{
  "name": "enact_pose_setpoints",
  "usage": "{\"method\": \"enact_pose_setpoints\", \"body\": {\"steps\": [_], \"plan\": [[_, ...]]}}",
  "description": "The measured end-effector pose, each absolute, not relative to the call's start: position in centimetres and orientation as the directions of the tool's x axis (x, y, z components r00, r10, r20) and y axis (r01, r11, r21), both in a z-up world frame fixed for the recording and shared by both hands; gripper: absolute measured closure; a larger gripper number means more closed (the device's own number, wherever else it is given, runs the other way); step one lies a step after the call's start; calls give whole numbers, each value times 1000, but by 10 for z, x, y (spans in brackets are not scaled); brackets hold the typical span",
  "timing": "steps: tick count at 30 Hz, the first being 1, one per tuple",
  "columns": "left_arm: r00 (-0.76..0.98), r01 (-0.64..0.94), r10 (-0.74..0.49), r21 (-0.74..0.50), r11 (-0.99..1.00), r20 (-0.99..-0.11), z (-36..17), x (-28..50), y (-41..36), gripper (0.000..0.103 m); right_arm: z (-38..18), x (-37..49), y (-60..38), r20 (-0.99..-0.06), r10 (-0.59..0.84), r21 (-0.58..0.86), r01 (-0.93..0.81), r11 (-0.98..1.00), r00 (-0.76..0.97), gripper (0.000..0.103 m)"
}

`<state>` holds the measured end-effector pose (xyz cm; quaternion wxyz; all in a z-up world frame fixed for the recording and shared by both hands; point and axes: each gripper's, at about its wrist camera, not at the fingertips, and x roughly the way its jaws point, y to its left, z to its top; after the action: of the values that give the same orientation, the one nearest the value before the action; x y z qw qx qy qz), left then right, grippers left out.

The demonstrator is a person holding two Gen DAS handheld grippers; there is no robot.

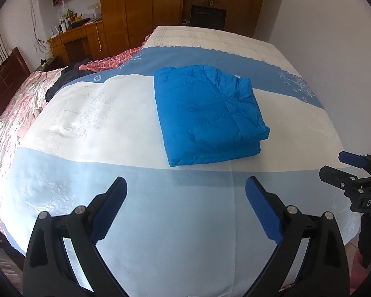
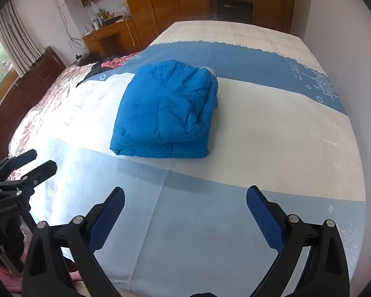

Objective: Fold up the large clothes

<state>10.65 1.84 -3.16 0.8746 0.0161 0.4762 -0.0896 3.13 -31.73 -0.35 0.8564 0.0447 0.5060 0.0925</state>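
Note:
A bright blue quilted jacket (image 1: 207, 116) lies folded into a thick rectangle on the bed; it also shows in the right wrist view (image 2: 165, 111). My left gripper (image 1: 185, 193) is open and empty, held above the near part of the bed, short of the jacket. My right gripper (image 2: 185, 203) is open and empty, also short of the jacket. The right gripper shows at the right edge of the left wrist view (image 1: 343, 165), and the left gripper at the left edge of the right wrist view (image 2: 40, 160).
The bed cover (image 1: 160, 222) has blue and white bands. A pink floral quilt (image 1: 14, 113) and dark clothes (image 1: 61, 79) lie at the left side. A wooden desk (image 1: 74, 37), wardrobe (image 1: 141, 2) and door stand behind the bed. A white wall (image 1: 338, 49) runs along the right.

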Motion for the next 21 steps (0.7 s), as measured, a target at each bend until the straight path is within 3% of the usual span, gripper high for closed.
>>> {"method": "enact_pose_setpoints", "body": {"steps": [21], "plan": [[514,167,-130,-49,985,-848,-39,106,13,7,-6,32,-316,-860,209,170,-124,978,466,4]]}}
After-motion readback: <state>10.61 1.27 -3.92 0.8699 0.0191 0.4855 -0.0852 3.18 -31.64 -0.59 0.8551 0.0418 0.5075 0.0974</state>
